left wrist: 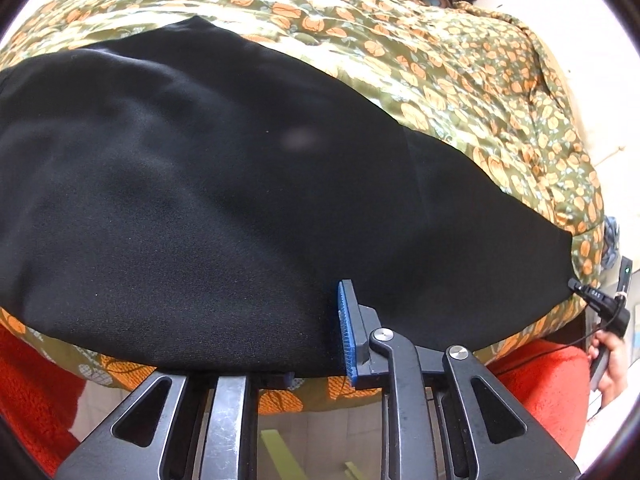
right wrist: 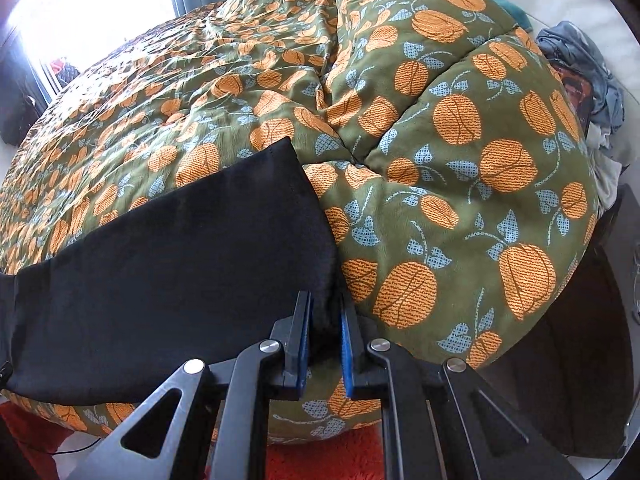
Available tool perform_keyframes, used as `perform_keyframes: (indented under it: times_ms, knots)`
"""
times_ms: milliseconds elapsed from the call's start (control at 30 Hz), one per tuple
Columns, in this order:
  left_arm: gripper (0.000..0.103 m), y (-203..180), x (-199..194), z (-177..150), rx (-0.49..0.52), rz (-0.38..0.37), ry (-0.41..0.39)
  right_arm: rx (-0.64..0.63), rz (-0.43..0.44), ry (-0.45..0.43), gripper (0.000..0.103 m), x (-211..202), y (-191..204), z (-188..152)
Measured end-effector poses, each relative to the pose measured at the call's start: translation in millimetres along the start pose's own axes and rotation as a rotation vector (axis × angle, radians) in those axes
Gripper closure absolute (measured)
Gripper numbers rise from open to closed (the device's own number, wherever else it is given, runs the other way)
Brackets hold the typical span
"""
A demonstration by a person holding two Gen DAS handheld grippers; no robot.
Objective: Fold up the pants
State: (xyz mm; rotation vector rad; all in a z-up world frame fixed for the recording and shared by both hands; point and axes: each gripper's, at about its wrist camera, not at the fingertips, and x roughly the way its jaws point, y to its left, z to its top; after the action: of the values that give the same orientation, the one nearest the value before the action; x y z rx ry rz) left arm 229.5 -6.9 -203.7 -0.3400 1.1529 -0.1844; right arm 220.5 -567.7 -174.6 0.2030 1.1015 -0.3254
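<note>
Two grippers work the black pants (left wrist: 208, 168) spread on the quilted bed (right wrist: 460, 160): right gripper (right wrist: 325, 344) jaws clamped on the hem corner should hold taut while left gripper (left wrist: 320, 344) jaws, slightly apart, release the near edge cleanly.

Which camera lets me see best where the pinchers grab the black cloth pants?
The right wrist view. There the right gripper pinches the corner of the black cloth pants between its blue pads. The left wrist view shows more of the pants spread on the green quilt with orange flowers, but no clear grab.
</note>
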Motion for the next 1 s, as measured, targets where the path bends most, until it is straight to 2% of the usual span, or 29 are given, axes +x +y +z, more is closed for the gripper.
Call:
perform_keyframes:
  times_ms: [33,67,133,167,200,267,333,400,433,500,567,633,700,767,800,867,1000]
  knots:
    - [0.067,0,0,-1,-0.004,-0.012,0.009,-0.004,-0.004,0.003,0.090,1,1,0]
    - [0.060,-4,1,-1,-0.004,-0.017,0.022,-0.010,0.002,0.000,0.085,0,2,1]
    - [0.032,-6,-5,-5,0.011,0.001,0.057,-0.019,0.015,-0.019,0.058,-4,4,0]
    - [0.029,-7,-11,-8,0.028,0.024,0.074,-0.018,0.020,-0.044,0.032,-10,4,-1]
    - [0.028,-9,-17,-12,0.049,0.044,0.089,-0.013,0.027,-0.090,0.028,-19,3,-4]
    - [0.028,-7,-35,-22,0.079,0.071,0.107,0.017,0.011,-0.186,0.028,-39,-3,-8]
    - [0.028,-6,-59,-27,0.090,0.083,0.062,0.032,0.011,-0.298,0.028,-60,-6,-14]
    - [0.027,-6,-80,-24,0.102,0.096,-0.016,-0.016,0.085,-0.376,0.028,-75,-2,-16]
    - [0.023,-7,-87,-18,0.108,0.100,-0.053,-0.067,0.148,-0.384,0.028,-78,4,-14]
    - [0.021,-12,-91,-2,0.130,0.111,-0.120,-0.183,0.228,-0.331,0.028,-72,22,-6]
    - [0.020,-12,-83,19,0.149,0.130,-0.178,-0.270,0.208,-0.304,0.028,-62,40,-1]
    - [0.019,2,-65,36,0.137,0.188,-0.201,-0.297,0.209,-0.216,0.028,-42,51,3]
    - [0.019,25,-39,51,0.098,0.278,-0.194,-0.296,0.212,-0.081,0.028,-16,53,5]
    - [0.019,60,-15,57,0.046,0.363,-0.142,-0.284,0.199,0.055,0.028,12,51,5]
    - [0.018,76,-5,57,0.022,0.369,-0.117,-0.280,0.204,0.101,0.027,22,49,4]
    - [0.014,87,-4,50,0.030,0.319,-0.157,-0.279,0.226,0.121,0.026,30,45,4]
    - [0.014,77,-11,47,0.066,0.353,-0.114,-0.271,0.237,0.127,0.024,32,42,4]
